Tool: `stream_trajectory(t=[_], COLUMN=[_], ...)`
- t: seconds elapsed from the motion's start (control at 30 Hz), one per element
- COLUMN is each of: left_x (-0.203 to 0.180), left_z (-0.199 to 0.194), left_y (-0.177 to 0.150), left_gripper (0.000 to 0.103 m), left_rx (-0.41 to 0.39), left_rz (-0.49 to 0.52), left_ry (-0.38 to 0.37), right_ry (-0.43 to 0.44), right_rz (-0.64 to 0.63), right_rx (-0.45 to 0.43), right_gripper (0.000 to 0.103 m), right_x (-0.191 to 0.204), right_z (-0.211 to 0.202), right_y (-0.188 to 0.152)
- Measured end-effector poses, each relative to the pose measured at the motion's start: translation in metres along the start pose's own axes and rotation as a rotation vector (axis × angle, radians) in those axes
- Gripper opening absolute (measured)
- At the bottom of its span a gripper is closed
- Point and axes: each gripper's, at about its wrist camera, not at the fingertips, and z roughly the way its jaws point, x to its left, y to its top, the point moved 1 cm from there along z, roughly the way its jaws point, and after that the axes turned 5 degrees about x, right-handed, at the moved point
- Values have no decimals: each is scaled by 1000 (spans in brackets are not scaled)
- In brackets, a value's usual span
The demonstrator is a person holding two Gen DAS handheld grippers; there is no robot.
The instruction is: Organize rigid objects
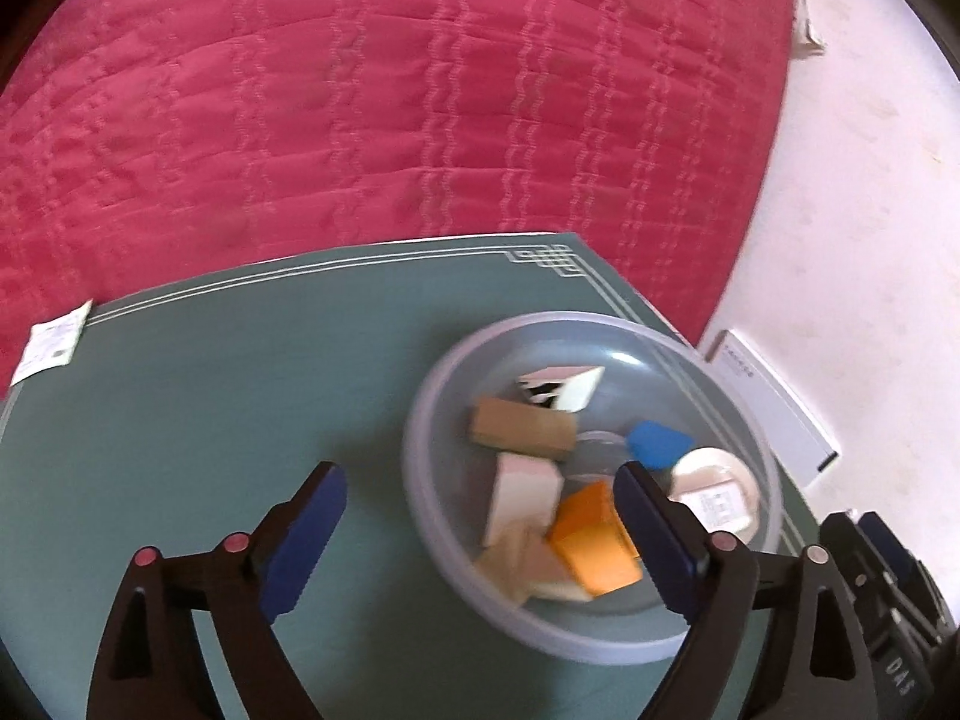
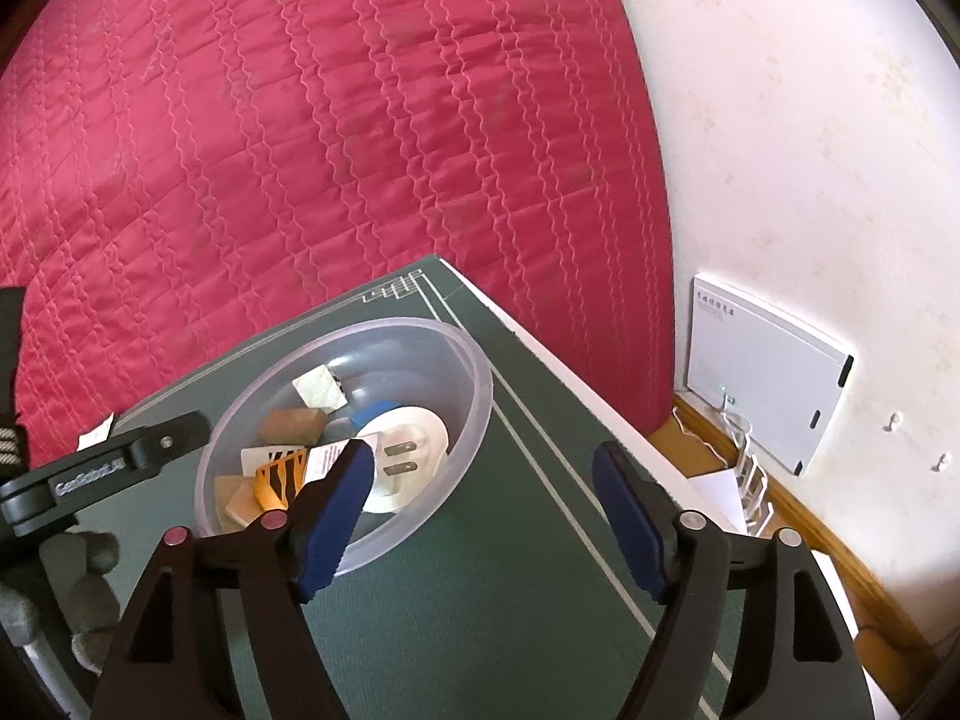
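A clear plastic bowl stands on a green mat; it also shows in the right wrist view. It holds several rigid pieces: a brown block, a white block, an orange block, a blue piece, a black-and-white box and a round white plug adapter. My left gripper is open and empty, its right finger over the bowl. My right gripper is open and empty, to the right of the bowl above the mat.
A red quilted bedspread lies beyond the mat. A white paper tag lies at the mat's left edge. A grey flat box leans on the white wall at the right, with cables and a wooden skirting below.
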Motion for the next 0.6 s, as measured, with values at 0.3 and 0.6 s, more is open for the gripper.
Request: stream_trajectory(t=[0.3,0.6], left_x=[-2,-15], left_z=[-15,-35], left_y=[-28,-45], left_gripper=[102,102], left_rx=[-35,-121], left_rz=[48,123], left_ry=[171,267], right_ry=[-5,-18], right_rz=[-8,-62], right_rx=[14,24], right_gripper=[98,103], right_x=[2,10], right_z=[2,5], right_y=[-1,-5])
